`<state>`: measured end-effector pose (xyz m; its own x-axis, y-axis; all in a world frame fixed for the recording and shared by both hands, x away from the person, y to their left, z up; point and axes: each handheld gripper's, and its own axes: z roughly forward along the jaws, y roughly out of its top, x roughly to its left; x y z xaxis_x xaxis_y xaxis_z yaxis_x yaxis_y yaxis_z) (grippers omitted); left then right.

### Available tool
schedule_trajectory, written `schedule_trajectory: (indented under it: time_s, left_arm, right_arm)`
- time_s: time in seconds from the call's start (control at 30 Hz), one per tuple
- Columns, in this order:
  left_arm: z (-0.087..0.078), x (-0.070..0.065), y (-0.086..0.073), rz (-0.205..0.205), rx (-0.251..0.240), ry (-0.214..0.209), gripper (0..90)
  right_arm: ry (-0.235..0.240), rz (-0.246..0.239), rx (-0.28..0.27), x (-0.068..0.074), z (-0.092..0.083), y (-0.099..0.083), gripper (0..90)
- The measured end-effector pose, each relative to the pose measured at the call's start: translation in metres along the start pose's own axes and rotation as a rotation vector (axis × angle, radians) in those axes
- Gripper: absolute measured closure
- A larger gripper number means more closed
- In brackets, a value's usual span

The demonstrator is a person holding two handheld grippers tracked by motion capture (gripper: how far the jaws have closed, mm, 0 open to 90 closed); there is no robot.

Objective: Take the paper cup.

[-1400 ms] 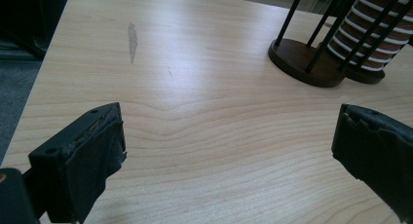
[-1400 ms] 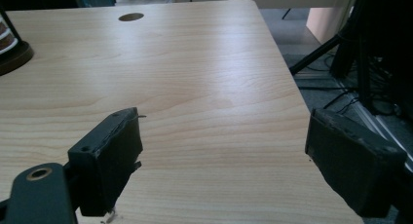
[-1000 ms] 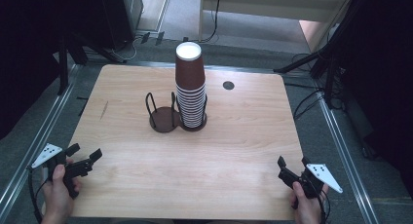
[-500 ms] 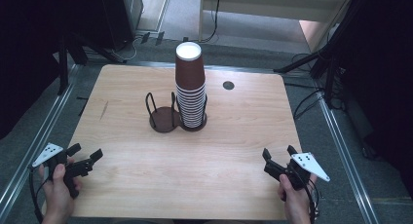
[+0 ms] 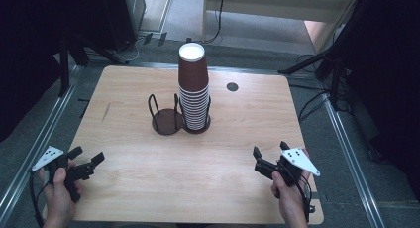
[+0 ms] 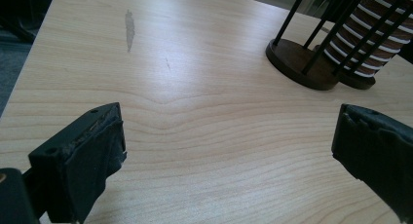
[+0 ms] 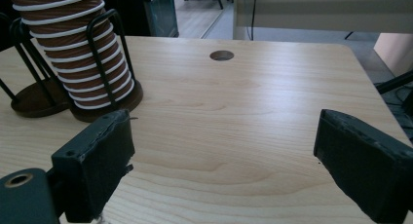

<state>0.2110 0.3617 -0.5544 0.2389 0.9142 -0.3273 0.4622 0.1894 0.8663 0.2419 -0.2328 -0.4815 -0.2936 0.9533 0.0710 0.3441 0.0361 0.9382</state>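
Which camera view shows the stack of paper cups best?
The high view: the stack of paper cups shows whole there, from the white top down to its holder. The right gripper view shows the lower, striped part behind the black wires. The left gripper view catches a bit of it at the corner.

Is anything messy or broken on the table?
Nothing is spilled or tipped. The cup stack stands upright in its wire holder, and the holder beside it is empty. The one oddity is a small grey smear on the table at its left side.
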Motion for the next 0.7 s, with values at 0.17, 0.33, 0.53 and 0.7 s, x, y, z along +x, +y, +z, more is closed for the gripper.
schedule_trajectory:
  time_s: [0.17, 0.33, 0.53, 0.7]
  left_arm:
    - [0.0, 0.0, 0.0, -0.003, -0.001, 0.003, 0.0]
    - [0.0, 0.0, 0.0, -0.004, -0.003, 0.004, 0.0]
    - [0.0, 0.0, 0.0, -0.009, -0.007, 0.001, 0.0]
    - [0.0, 0.0, 0.0, -0.01, -0.007, -0.002, 0.0]
  right_arm:
    - [0.022, -0.002, 0.018, 0.008, 0.007, 0.005, 7.1]
    - [0.042, -0.011, 0.004, 0.018, 0.015, 0.012, 5.4]
    - [0.056, -0.019, -0.004, 0.032, 0.027, 0.021, 5.1]
    - [0.067, -0.028, -0.015, 0.043, 0.034, 0.029, 4.8]
